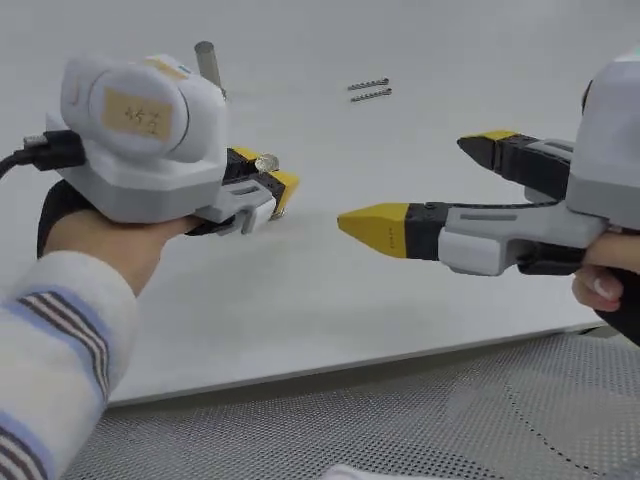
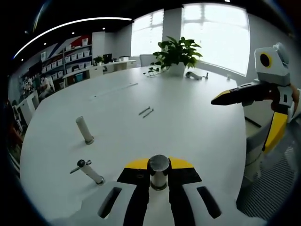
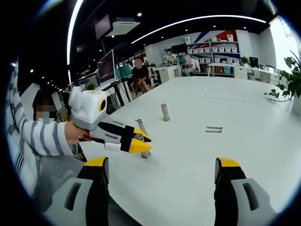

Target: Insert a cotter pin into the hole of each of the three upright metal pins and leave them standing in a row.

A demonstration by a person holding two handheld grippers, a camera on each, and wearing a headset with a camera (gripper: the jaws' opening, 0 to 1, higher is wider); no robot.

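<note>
Metal pin (image 2: 159, 173) upright in left gripper (image 2: 159, 164)

An open-plan office: wall shelves (image 2: 70, 59), monitors (image 3: 106, 66), potted plant (image 2: 176, 52).

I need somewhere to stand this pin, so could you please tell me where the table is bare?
The table is bare between the left gripper and the right gripper, up to the two cotter pins, and beyond them toward the plant. It is crowded beside the left gripper, where the bare pin and the cottered pin stand near the held pin.
</note>
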